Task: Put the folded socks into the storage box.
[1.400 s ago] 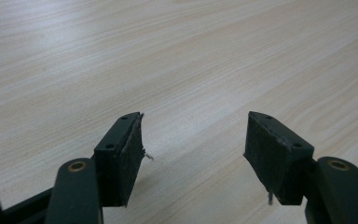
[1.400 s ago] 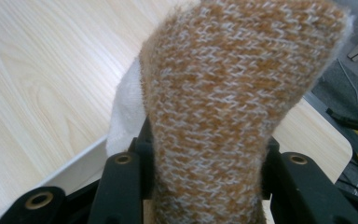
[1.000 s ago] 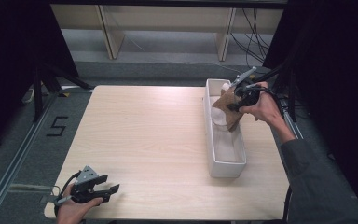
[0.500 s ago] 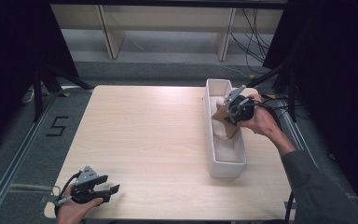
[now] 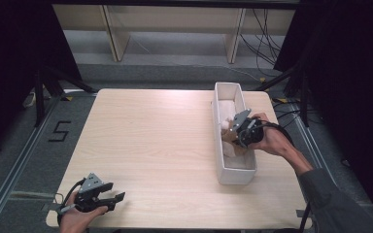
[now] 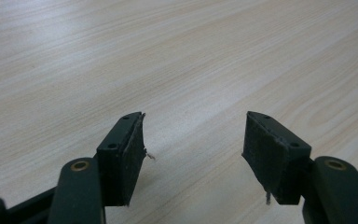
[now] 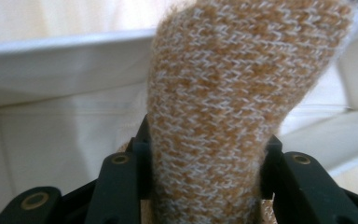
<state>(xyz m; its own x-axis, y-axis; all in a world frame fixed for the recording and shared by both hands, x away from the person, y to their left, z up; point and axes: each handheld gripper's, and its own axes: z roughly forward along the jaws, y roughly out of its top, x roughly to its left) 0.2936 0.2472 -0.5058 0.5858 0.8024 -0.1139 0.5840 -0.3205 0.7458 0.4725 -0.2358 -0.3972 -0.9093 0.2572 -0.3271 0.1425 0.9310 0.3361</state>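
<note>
Brown knit sock (image 7: 233,107) pinched between right tool (image 7: 205,172) pads — over white bin (image 5: 222,97).

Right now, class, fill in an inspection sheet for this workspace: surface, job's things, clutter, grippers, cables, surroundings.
Surface: pale wooden table, bare across its middle.
Job's things: brown-and-white knitted cloth over a long white bin at the table's right side; pale fabric lies inside the bin.
Clutter: nothing seen.
Grippers: right gripper shut on the knitted cloth above the bin; left gripper open, nothing between its jaws, at the near left corner.
Cables: black leads on the floor behind the table.
Surroundings: a floor mark "5", pale shelving behind.
</note>
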